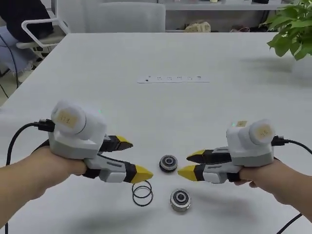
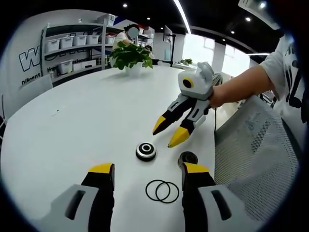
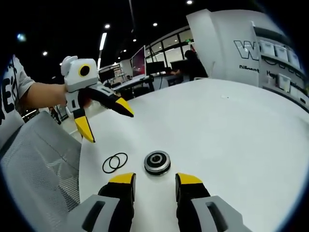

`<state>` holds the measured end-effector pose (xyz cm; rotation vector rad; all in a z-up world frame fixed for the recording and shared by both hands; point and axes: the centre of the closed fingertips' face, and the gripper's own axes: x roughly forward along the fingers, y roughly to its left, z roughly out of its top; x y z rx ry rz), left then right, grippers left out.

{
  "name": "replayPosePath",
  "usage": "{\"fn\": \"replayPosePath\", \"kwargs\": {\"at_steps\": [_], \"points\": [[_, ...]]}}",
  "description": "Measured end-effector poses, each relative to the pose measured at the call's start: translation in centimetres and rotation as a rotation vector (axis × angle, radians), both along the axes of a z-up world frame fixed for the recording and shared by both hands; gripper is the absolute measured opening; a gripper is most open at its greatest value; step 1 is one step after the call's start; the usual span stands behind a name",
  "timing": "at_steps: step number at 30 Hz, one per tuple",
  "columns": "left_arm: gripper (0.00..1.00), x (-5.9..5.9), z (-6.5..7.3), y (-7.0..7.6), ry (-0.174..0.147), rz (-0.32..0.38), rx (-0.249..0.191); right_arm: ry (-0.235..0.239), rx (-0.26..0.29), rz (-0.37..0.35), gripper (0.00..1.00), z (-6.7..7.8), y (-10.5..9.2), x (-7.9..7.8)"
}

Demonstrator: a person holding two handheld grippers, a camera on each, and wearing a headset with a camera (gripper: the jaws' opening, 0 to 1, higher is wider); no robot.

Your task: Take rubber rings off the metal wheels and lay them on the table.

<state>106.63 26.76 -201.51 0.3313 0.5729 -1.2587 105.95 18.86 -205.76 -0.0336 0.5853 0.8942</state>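
Two small metal wheels lie on the white table. The farther wheel carries a dark band around its rim and lies between the two grippers. The nearer wheel lies closer to me. Two thin black rubber rings lie overlapping on the table beside it. My left gripper is open and holds nothing, just left of the wheels. Opposite it my right gripper is open too, its tips right before the farther wheel.
A flat power strip lies mid-table, farther back. A potted plant stands at the far right corner and a chair at the far left. Cables trail from both grippers. A mesh chair sits at the table's near edge.
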Motion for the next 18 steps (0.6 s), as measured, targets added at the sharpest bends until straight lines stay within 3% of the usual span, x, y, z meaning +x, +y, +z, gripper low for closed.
{"fn": "replayPosePath", "kwargs": {"at_steps": [18], "points": [[0.43,0.3,-1.8,-2.7,0.010,-0.050,0.014,0.007,0.005,0.005,0.31,-0.5,0.4,-0.1]]}}
